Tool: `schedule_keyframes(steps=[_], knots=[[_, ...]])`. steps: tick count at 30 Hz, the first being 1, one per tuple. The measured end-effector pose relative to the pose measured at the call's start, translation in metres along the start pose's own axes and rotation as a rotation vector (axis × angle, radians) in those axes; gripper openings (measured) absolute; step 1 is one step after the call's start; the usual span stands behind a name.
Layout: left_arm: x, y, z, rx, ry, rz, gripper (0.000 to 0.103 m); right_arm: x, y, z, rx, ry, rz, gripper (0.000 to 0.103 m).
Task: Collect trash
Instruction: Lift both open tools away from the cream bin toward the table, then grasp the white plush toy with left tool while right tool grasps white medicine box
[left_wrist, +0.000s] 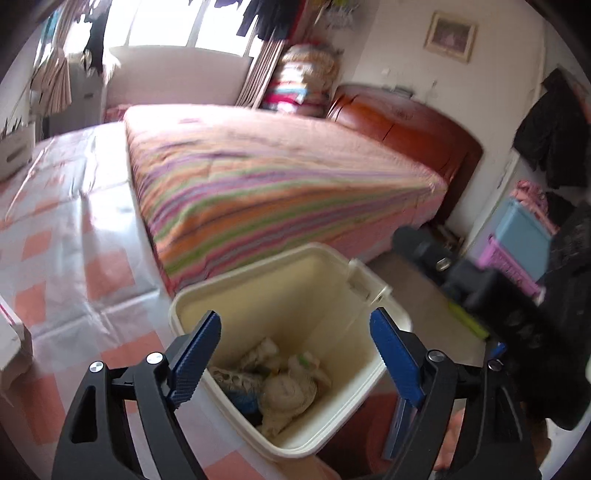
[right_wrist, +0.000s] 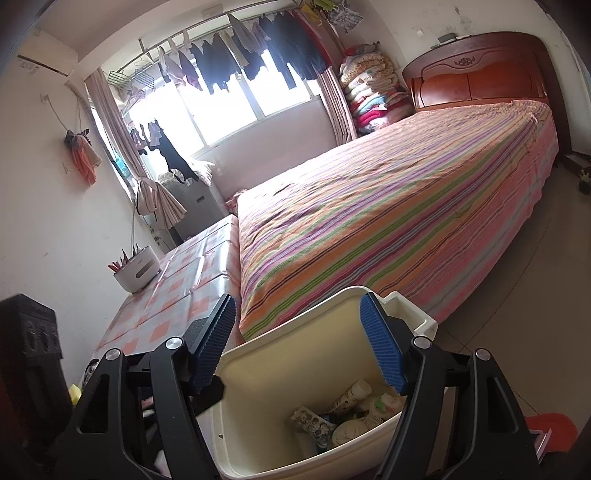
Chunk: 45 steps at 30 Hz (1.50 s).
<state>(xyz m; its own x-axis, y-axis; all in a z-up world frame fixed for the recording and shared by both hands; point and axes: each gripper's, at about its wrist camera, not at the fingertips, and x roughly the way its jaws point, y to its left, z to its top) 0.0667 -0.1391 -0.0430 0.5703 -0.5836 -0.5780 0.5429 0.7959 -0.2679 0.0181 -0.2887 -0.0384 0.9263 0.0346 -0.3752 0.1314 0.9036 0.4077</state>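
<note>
Hand-held gripper (left_wrist: 295, 339) agape over bin (left_wrist: 236, 291)

The trash (left_wrist: 280, 387) in the bin (left_wrist: 369, 373) is partly hidden, perhaps crumpled wrappers; the other claw (left_wrist: 480, 291) looks blurred

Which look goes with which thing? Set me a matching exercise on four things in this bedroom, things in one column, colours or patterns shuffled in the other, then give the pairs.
Things:
1. trash bin
2. bedspread
3. headboard
4. tablecloth

Looks:
A. pink and white checks
B. plain cream
C. reddish-brown wood
D. stripes of many colours

Pairs: 1-B, 2-D, 3-C, 4-A.
</note>
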Motion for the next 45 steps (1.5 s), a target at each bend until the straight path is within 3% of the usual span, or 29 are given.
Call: schedule_keyframes(steps=[7,15,28,37,45], knots=[[-0.024,0.025,0.008,-0.076,-0.058,0.044,0.085,-0.008,0.004,0.002,0.005,-0.034,0.025,0.069],[-0.056,0.083,0.001,-0.219,-0.101,0.149,0.085,0.013,0.04,-0.012,-0.051,0.023,0.082,0.071],[-0.113,0.126,-0.014,-0.22,-0.142,0.303,0.085,0.043,0.147,-0.05,-0.216,0.147,0.252,0.075],[-0.173,0.181,-0.032,-0.308,-0.174,0.415,0.085,0.054,0.219,-0.08,-0.364,0.226,0.38,0.081],[-0.205,0.235,-0.054,-0.383,-0.11,0.513,0.085,0.069,0.27,-0.108,-0.534,0.309,0.454,0.086]])
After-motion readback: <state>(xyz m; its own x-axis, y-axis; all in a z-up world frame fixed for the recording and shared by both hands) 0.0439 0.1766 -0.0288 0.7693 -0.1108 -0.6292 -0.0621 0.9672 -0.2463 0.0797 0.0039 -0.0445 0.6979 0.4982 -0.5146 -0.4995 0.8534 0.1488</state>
